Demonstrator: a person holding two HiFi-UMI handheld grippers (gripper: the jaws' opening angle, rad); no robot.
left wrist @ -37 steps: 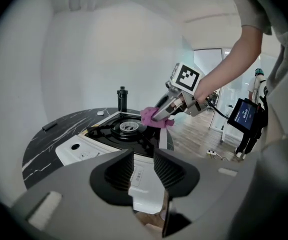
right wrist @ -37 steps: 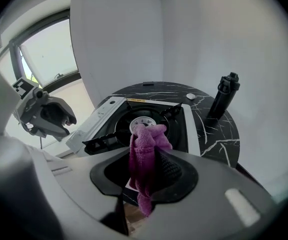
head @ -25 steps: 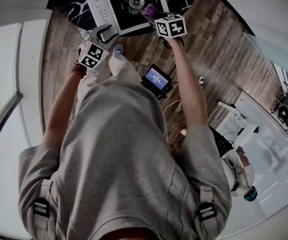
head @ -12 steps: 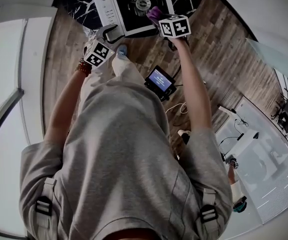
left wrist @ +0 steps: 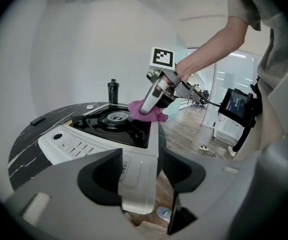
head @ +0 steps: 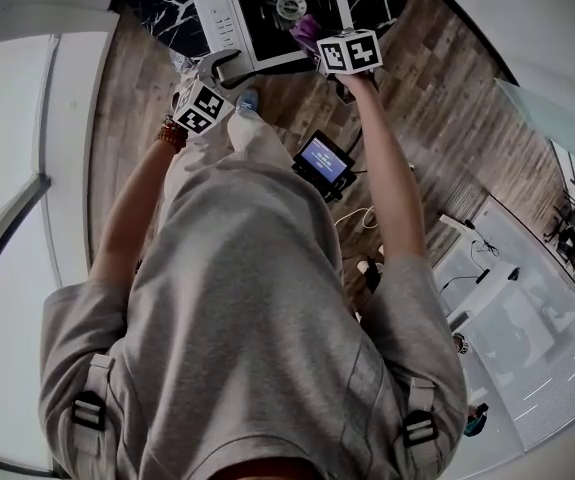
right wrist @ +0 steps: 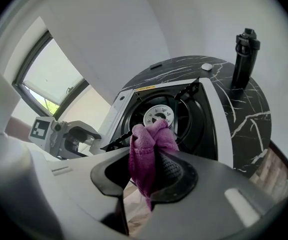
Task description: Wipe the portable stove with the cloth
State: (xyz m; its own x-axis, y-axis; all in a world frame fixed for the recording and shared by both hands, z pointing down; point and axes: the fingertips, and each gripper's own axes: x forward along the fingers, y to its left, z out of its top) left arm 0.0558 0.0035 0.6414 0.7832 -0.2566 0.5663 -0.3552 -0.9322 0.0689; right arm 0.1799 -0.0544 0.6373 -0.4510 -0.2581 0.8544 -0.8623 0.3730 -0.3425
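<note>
Cloth (right wrist: 151, 144), purple fabric, soft, light, limp: beside round metal burner (right wrist: 156, 116) on white black-topped portable stove (right wrist: 219, 116) | right gripper (right wrist: 148, 173) clamped on its gathered middle, likely best hold | left gripper (left wrist: 141, 169) jaws opening, astride stove's front corner

No word or number can be read. The left cube (head: 202, 108) and the right cube (head: 349, 52) carry black-and-white square code patterns. The small screen (head: 324, 159) shows pale lines on blue, too small to read. The stove's control panel (left wrist: 76, 146) bears tiny illegible marks, as does its yellow sticker (right wrist: 145, 88).
</note>
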